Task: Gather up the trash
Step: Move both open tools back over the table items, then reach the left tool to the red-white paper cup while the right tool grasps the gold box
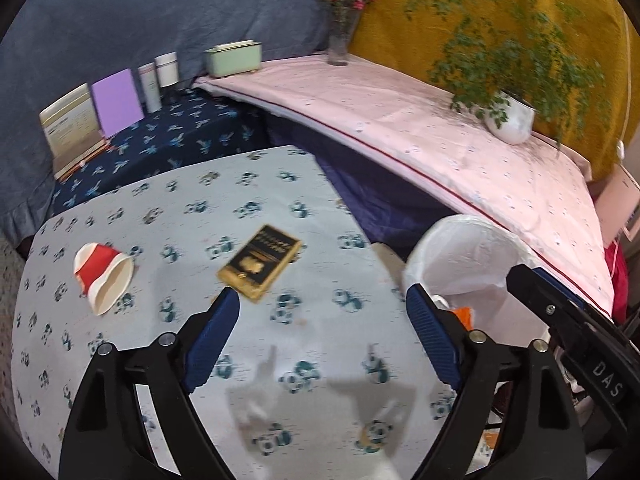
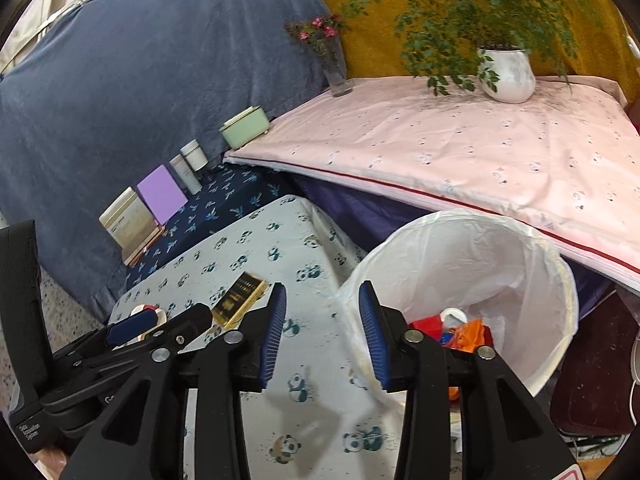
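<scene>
Both hand-held grippers, left (image 1: 322, 316) & right (image 2: 322, 332), wide open w/ nothing held; crushed cup (image 1: 103, 276) + black box (image 1: 259, 262) on desk (image 1: 192, 216).

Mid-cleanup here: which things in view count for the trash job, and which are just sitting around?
Job:
crushed paper cup
black-and-gold box
lined bin

Just there:
flower vase
potted plant
green box
purple card
</scene>
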The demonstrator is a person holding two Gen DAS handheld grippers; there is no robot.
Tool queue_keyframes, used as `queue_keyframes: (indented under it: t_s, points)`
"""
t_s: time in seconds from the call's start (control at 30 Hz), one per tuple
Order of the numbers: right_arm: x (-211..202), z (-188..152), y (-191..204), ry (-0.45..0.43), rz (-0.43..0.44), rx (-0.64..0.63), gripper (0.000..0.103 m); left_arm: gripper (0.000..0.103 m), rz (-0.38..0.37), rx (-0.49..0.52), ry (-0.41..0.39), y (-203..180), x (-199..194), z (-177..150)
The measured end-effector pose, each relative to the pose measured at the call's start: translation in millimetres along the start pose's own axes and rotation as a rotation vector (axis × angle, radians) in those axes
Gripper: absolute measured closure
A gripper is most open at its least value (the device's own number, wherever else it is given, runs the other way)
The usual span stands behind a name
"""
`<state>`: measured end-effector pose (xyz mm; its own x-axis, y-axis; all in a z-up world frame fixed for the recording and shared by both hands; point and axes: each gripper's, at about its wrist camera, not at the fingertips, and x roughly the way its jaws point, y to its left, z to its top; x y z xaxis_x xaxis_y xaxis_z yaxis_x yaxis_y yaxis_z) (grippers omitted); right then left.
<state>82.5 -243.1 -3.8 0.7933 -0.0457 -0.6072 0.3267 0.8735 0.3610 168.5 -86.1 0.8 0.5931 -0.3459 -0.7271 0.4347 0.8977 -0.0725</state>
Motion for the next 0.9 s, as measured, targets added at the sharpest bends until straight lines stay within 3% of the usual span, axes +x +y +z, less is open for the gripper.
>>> queue_keyframes:
  t_s: [0.3,0.43,0.73,0.9]
  points:
    - [32,-13,53,0.072,0.033,-0.069,0.052,0.02,0.161,-0.108,0.009,79,4,-11]
    - [51,-21,74,0.114,0.038,-0.085,0.047,0.015,0.212,-0.179,0.014,117,5,-18]
    - [104,-41,118,0.2,0.027,-0.113,0.044,0.01,0.281,-0.321,0.049,189,15,-23]
    - [138,-45,131,0.236,0.006,-0.084,0.043,0.01,0.276,-0.425,0.094,221,31,-20]
